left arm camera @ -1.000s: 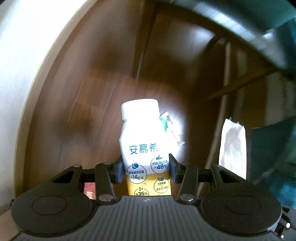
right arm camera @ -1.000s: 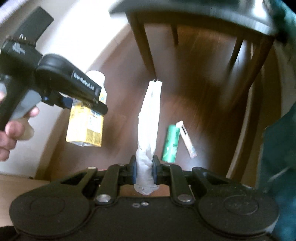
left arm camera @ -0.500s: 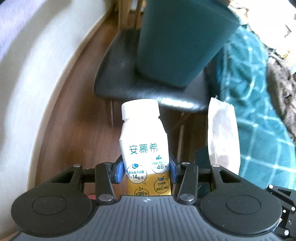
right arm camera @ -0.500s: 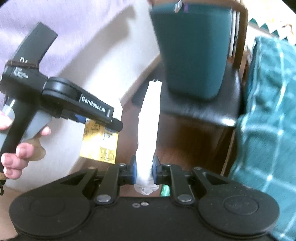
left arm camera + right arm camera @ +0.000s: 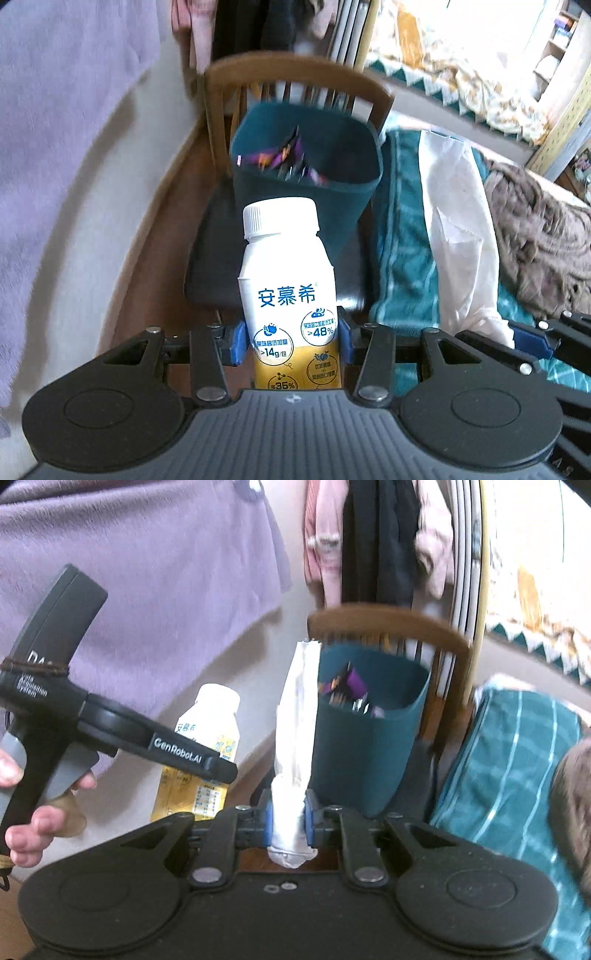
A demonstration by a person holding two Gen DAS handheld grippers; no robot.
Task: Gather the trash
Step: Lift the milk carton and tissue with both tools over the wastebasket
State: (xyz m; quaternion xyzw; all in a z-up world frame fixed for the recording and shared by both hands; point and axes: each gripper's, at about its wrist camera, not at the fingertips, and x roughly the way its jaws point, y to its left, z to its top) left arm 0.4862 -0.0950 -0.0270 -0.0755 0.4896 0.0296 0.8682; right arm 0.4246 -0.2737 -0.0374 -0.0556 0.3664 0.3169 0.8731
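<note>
Two wrist views, angled down, both near the teal bin [image 5: 306, 173] on the chair [image 5: 388, 622].

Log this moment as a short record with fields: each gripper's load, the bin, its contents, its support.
left gripper: shut on yogurt drink bottle, upright, cap on
right gripper: shut on white paper wrapper
bin: teal trash bin, open top
contents: colourful wrappers
support: seat of a wooden chair

daylit, motion-blurred, fisheye-warped edges
</note>
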